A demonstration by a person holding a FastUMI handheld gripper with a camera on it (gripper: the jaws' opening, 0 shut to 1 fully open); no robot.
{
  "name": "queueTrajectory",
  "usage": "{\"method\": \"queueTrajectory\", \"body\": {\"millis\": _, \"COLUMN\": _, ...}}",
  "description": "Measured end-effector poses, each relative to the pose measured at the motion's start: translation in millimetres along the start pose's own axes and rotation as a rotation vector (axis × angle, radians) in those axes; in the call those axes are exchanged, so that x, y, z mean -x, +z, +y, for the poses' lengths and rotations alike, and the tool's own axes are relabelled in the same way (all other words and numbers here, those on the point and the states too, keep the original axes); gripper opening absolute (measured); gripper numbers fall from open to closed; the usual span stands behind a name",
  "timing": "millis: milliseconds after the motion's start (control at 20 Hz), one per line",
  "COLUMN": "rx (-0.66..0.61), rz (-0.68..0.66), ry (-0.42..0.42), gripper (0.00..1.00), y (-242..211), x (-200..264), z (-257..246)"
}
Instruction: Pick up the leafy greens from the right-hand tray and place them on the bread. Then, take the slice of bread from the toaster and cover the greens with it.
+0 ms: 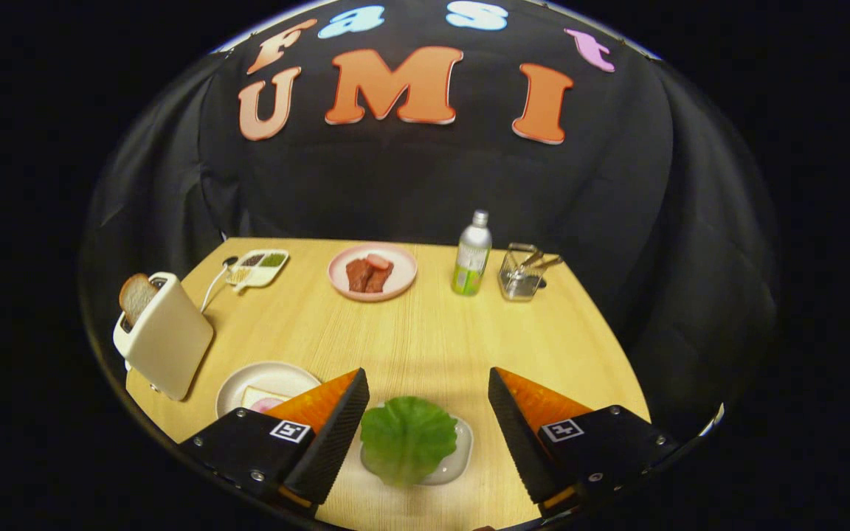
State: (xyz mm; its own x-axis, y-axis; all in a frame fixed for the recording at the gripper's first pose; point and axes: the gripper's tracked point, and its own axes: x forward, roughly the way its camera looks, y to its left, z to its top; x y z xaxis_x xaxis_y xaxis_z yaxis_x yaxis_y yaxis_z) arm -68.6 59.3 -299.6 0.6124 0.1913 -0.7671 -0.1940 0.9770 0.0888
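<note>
Green leaf: leafy greens (pixel 406 439) lying on a small pale tray (pixel 460 451), between the fingers, touched by neither.
Fingers: gripper (pixel 425 424) spread wide apart, holding nothing.
Bread plate: white plate (pixel 266 381) with a bread slice (pixel 259 398), just beyond the left finger, partly hidden by it.
Toaster: cream toaster (pixel 163 335), far left, second bread slice (pixel 136 296) standing up out of its slot.
Bench: light wood bench (pixel 425 332).
Far side: pink plate of meat (pixel 372 272), bottle (pixel 473 254), clear holder (pixel 521 273), sauce tray (pixel 257 267).
</note>
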Motion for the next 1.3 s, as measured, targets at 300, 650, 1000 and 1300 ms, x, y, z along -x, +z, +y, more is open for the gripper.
{"method": "queueTrajectory", "body": {"millis": 300, "rx": 0.002, "rz": 0.276, "ry": 0.051, "gripper": 0.94, "y": -83, "x": -40, "z": 17}}
{"method": "queueTrajectory", "body": {"millis": 650, "rx": 0.046, "rz": 0.454, "ry": 0.050, "gripper": 0.82, "y": -126, "x": -71, "z": 22}}
{"method": "queueTrajectory", "body": {"millis": 1000, "rx": -0.044, "rz": 0.527, "ry": 0.055, "gripper": 0.49, "y": -132, "x": -72, "z": 25}}
{"method": "queueTrajectory", "body": {"millis": 1300, "rx": -0.180, "rz": 0.541, "ry": 0.049, "gripper": 0.03, "y": -130, "x": -67, "z": 25}}
